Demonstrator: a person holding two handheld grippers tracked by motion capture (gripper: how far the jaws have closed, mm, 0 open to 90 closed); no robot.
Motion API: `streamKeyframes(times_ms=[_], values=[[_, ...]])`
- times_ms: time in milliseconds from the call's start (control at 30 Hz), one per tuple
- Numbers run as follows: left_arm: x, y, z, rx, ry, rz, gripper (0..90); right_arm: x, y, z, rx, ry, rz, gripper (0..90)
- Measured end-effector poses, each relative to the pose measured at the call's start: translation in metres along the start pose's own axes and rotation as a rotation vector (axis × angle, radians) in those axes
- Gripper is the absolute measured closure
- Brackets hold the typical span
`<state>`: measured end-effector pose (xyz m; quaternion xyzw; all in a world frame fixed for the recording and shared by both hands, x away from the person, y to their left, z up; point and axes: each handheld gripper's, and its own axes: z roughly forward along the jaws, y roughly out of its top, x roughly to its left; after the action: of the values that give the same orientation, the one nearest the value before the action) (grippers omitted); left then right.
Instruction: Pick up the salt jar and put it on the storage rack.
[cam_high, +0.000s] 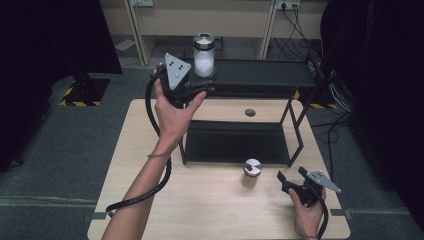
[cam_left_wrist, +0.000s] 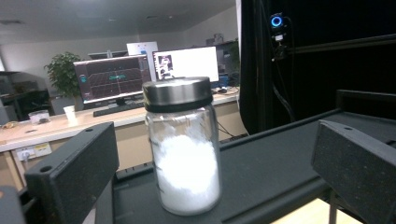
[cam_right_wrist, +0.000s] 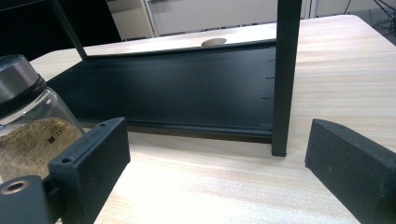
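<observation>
Two jars, one black rack, one table, two grippers.
One jar of white powder (cam_high: 204, 54) stands at the rack's (cam_high: 260, 75) top-shelf left end; one jar, seemingly brown-filled (cam_high: 252, 171), stands near the table's (cam_high: 210, 205) front edge.

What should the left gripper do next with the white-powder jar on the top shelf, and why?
Probably draw the left gripper straight back. Its jaws stand wide open with gaps on both sides of the white-powder jar, which stands upright on the top shelf, apparently released. Backing out level should avoid knocking it.
</observation>
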<state>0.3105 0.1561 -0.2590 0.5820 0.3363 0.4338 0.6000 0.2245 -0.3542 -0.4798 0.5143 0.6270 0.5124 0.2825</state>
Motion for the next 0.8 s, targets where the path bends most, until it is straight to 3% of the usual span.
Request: streamKeyframes(times_ms=[233,467,800], values=[[-0.002,-0.014,-0.013,-0.04,-0.038,0.011,0.2,0.0,0.0,0.0,0.001,0.0,-0.004,6.7],[-0.009,-0.02,-0.02,-0.035,-0.05,0.014,0.2,0.0,0.0,0.0,0.0,0.0,-0.004,6.7],[-0.015,-0.042,-0.038,-0.026,-0.052,0.028,0.2,0.0,0.0,0.0,0.001,-0.001,-0.006,6.7]])
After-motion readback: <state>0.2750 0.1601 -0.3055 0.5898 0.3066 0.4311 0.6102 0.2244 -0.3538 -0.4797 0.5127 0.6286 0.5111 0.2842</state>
